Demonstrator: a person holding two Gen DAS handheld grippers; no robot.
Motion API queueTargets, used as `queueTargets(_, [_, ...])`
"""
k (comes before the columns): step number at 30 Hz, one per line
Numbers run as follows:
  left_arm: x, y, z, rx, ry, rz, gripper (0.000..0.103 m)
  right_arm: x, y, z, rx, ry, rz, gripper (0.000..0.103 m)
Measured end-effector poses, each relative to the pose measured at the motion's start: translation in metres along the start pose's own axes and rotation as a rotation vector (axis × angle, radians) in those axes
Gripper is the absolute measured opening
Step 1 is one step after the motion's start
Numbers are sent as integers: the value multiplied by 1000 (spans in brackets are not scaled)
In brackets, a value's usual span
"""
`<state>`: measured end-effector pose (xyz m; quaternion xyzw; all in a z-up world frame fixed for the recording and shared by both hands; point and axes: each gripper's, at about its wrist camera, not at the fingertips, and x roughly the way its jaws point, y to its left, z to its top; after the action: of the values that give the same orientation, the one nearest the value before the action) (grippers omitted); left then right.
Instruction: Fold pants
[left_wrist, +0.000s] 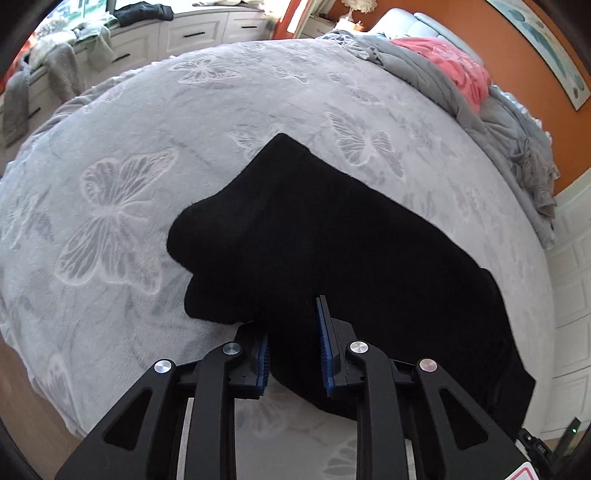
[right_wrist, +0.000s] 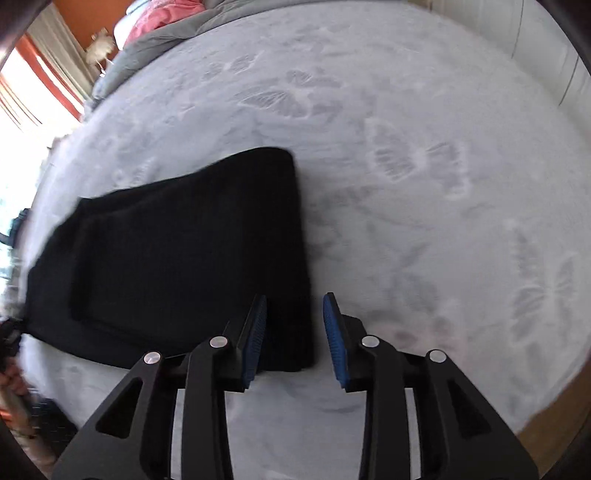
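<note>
On the bed (left_wrist: 147, 122), over a grey butterfly-print blanket (right_wrist: 406, 166), black pants (left_wrist: 332, 240) lay folded (one end bunched). Left gripper (left_wrist: 293, 343) hung parted above the cloth, pinching nothing. Right gripper (right_wrist: 295, 332) stood released too, straddling the pants' near corner, its view blurred.

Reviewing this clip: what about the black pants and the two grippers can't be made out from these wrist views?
- Left wrist view: black pants show no seams or layers, too dark; the near edge is hidden by the left gripper.
- Right wrist view: pants' left end is motion-blurred and overexposed by window light.
- Right gripper: contact with fabric unclear.
</note>
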<state>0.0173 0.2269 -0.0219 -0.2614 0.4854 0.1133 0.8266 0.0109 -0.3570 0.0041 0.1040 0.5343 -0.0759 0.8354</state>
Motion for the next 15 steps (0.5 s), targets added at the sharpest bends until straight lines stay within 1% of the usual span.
queueTargets(1, [-1, 0, -3, -3, -11, 11, 25, -21, 11, -5, -48, -97, -20, 37])
queueTargets(2, [-1, 1, -3, -14, -17, 9, 29, -38, 24, -8, -88, -160, 12, 45])
queueTargets(3, [0, 4, -2, -32, -23, 1, 37, -49, 39, -11, -126, -199, 48, 61])
queueTargets(4, [2, 6, -2, -53, -26, -10, 42, -58, 59, -14, -177, -232, 76, 69])
queueTargets(5, [5, 8, -3, -76, -21, -24, 53, -63, 82, -17, -239, -252, 92, 70])
queueTargets(6, [8, 11, -4, -95, -11, -40, 56, -62, 109, -21, -310, -252, 109, 70])
queueTargets(8, [13, 15, -4, -136, 12, -72, 56, -49, 162, -31, -437, -232, 164, 70])
queueTargets(9, [12, 15, -3, -144, 6, -82, 56, -41, 181, -38, -478, -215, 182, 70])
queueTargets(10, [9, 14, -3, -134, -13, -76, 56, -28, 203, -43, -524, -191, 192, 70])
queueTargets(12, [3, 11, -2, -116, -43, -69, 62, -4, 235, -52, -572, -142, 206, 70])
queueTargets(13, [3, 11, -2, -116, -44, -79, 63, 9, 246, -53, -580, -125, 192, 69])
queueTargets(14, [3, 12, -1, -124, -41, -89, 64, 19, 251, -57, -583, -117, 174, 60])
queueTargets(15, [3, 14, -1, -136, -39, -100, 64, 29, 256, -57, -587, -104, 157, 54])
